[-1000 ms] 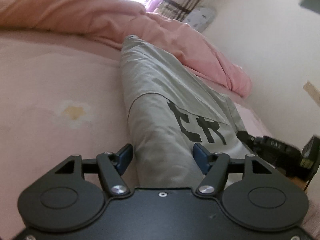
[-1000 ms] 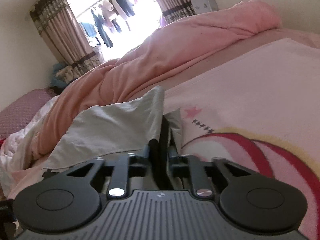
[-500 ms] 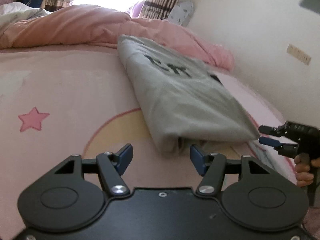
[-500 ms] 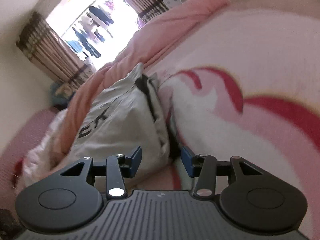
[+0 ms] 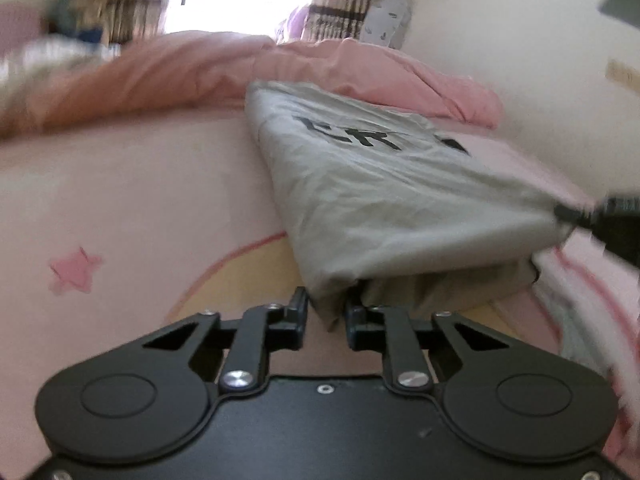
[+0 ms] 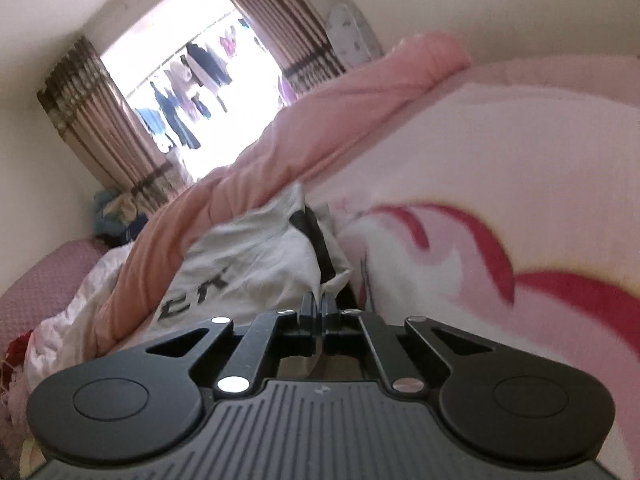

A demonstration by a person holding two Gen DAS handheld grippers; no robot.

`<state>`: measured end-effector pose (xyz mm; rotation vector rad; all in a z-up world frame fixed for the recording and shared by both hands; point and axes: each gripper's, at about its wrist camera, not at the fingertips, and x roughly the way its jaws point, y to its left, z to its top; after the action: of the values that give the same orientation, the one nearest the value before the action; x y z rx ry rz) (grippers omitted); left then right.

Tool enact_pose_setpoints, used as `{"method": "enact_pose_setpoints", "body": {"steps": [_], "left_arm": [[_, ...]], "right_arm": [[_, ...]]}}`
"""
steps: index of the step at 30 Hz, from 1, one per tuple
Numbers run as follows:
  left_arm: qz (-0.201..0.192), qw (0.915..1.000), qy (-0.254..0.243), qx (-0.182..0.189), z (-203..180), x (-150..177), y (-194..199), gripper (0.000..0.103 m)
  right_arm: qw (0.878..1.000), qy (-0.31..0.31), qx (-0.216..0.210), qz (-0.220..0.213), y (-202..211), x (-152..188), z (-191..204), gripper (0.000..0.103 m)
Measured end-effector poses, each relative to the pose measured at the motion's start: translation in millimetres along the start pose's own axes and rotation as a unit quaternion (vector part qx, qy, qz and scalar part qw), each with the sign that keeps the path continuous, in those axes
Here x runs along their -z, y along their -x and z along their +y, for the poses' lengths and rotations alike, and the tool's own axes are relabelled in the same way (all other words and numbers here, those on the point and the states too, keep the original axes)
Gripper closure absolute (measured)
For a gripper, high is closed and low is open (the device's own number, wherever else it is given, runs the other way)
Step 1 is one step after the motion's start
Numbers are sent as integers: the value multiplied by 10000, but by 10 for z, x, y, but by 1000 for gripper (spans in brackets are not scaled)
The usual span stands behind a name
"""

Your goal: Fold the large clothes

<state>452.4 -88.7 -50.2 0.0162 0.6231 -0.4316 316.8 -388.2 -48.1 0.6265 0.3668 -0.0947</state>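
Observation:
A grey garment (image 5: 384,200) with black lettering lies folded lengthwise on the pink bed sheet (image 5: 120,208). My left gripper (image 5: 326,308) is shut on the garment's near left corner. My right gripper (image 6: 319,304) is shut on the near corner of the same garment (image 6: 248,264), and its tip shows at the right edge of the left wrist view (image 5: 576,212), pinching the garment's near right corner. The near edge of the garment is raised a little off the sheet between the two grippers.
A pink quilt (image 5: 192,76) is heaped along the far side of the bed. A cream wall (image 5: 520,40) runs along the right. Striped curtains (image 6: 92,120) frame a bright window with hanging clothes. The sheet has star and red curve prints (image 6: 480,248).
Both grippers were open in front of the garment half a second ago. Both have moved in and shut on its near corners, lifting the near edge slightly.

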Motion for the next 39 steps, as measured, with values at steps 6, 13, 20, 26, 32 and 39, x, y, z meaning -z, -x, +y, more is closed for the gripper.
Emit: {"method": "enact_pose_setpoints", "body": {"steps": [6,13,20,26,32,39], "left_arm": [[248,9990,356,47,275,241,-193,78],[318,9983,448,213,350,192,-27,82],[-366,9979,440,294,363,-175,402,82],[-197,9969,423,630,147,-288,73,82],[-143,9979,381,497,143,-132,-102,82],[-154,9984,339,423,128,-82,-234,82]], "right_arm": [[9981,42,131,598,-406,269,-276,102],[9971,375,271,603,-310,193,-162,90],[9911,1254,350,-262,163,87,320,70],[9812,1885,403,60,-26,256,647,75],[9757,1980,826,450,-307,502,526,83],[9767,1936,822,424,-315,537,449,87]]}}
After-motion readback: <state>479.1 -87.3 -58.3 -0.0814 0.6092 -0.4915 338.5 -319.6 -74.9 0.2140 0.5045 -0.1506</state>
